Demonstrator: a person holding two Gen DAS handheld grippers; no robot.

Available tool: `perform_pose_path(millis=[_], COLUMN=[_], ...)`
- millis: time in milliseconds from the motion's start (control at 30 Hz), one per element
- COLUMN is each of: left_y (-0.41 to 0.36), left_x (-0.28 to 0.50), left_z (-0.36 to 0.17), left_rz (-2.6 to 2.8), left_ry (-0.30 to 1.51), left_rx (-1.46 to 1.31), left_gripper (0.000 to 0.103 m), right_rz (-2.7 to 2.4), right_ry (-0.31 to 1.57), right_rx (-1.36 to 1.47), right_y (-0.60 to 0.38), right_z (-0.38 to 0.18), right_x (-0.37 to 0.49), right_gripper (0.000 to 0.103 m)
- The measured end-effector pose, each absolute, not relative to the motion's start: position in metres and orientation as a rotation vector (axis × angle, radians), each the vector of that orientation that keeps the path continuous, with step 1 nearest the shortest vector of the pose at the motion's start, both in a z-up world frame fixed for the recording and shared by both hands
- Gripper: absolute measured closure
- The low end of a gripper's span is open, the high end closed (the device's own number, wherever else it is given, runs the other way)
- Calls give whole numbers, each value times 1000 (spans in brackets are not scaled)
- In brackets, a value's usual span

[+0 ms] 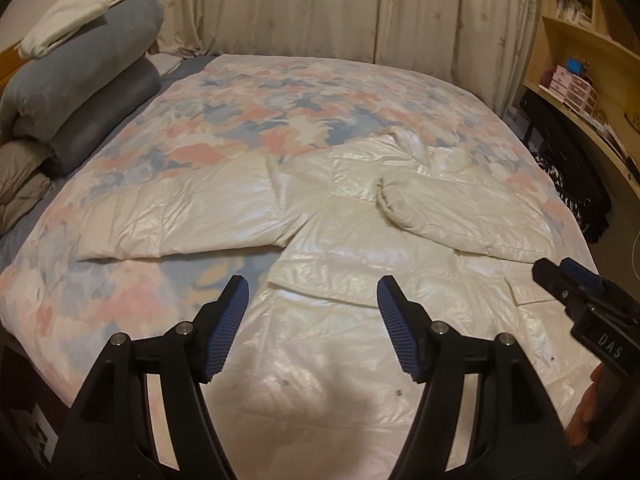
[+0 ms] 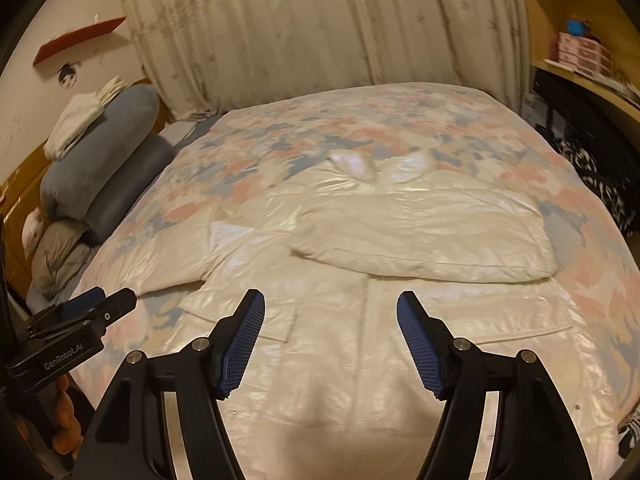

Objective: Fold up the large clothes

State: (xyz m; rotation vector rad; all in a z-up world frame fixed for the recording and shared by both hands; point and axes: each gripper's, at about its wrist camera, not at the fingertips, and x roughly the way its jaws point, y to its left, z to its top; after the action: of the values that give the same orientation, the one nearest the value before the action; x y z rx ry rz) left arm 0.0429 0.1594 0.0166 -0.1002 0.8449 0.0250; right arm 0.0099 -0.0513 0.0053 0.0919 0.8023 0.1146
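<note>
- Two pairs of blue pads are seen standing apart with nothing between them: the left gripper (image 1: pixel 313 294) and the right gripper (image 2: pixel 331 308) are both well open and empty, and no cloth is touched by either.
- Both grippers are held above the near hem of the jacket (image 1: pixel 340 320), tilted down toward it; the right gripper (image 1: pixel 560 276) shows at the right edge of the left view, the left gripper (image 2: pixel 102 304) at the left edge of the right view, so they are set side by side over the jacket's lower part.
- The jacket, white and shiny, is spread flat on the flowered quilt (image 1: pixel 248 112) of the bed, collar at the far end.
- One sleeve (image 1: pixel 460 216) is already laid across the jacket's chest; the other sleeve (image 1: pixel 180 220) is stretched out sideways from the jacket onto the quilt.
- The step in hand is judged to be between folds, with the hands free.
- The next move is judged to call for the outstretched sleeve to be pinched near its cuff and carried over the jacket's chest, with the slippery, puffy cloth gripped firmly enough not to slide out.
- Pillows (image 1: pixel 80 80) are stacked well away from the jacket, at the head of the bed.
</note>
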Motion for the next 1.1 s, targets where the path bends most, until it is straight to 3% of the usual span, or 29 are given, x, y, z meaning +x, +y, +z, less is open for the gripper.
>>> perform_pose_path(millis=[600,800,967,1100], left_y=[322,387,434,468], left_x=[66,78,93,110], left_z=[-56,-92,-125,-155], left_rz=[74,123,156,194], left_ry=[876,865,848,852], left_rx=[-395,-529,-667,-779], left_gripper=[32,31,31,31], right_rz=[295,335,358,353], right_ry=[836,835,853,861], right_rx=[-16,-76,-124,-160], right_y=[112,167,208,234], right_z=[-37,-61,-95,-128], right_x=[66,118,167,210], right_gripper=[34,48,68,75])
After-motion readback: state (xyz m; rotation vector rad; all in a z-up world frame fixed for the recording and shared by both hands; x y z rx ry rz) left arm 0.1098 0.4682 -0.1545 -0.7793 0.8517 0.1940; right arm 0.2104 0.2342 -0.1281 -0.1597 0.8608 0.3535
